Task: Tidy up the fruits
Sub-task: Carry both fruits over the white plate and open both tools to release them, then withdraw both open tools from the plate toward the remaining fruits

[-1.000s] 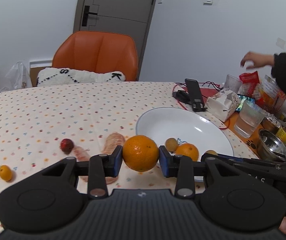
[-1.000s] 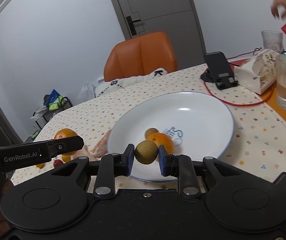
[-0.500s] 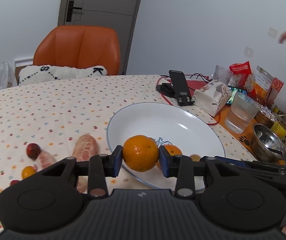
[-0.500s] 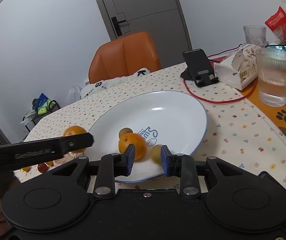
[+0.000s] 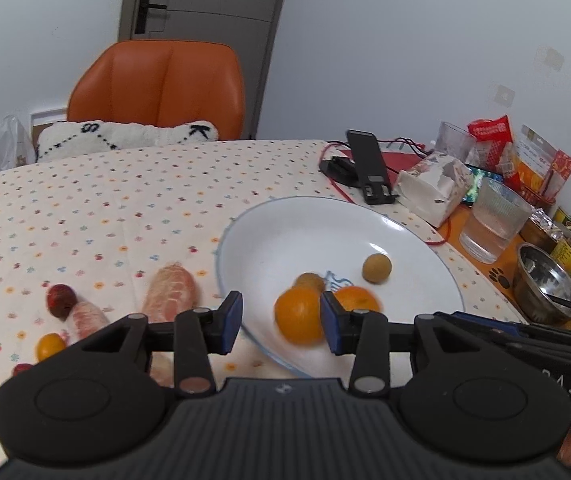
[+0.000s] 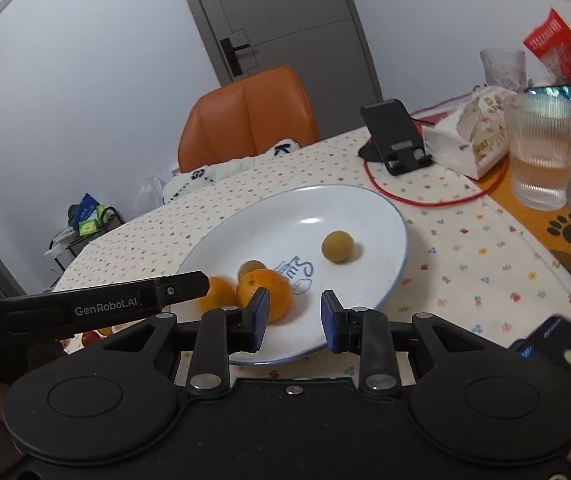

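A white plate lies on the dotted tablecloth. My left gripper is open over its near rim; a blurred orange sits just below its jaws, free of the pads. A second orange and two small brown round fruits are also in the plate. My right gripper is open and holds nothing, near the plate's front edge. Left of the plate lie a red fruit, a small orange and peeled pink segments.
Beyond the plate stand a black phone stand, a red cable, a tissue pack, a glass of water, snack packets and a metal bowl. An orange chair stands behind the table.
My left gripper has opened and let go of the orange, which now drops into the plate. The right gripper has opened wider, and its brown fruit has rolled to the plate's far side.
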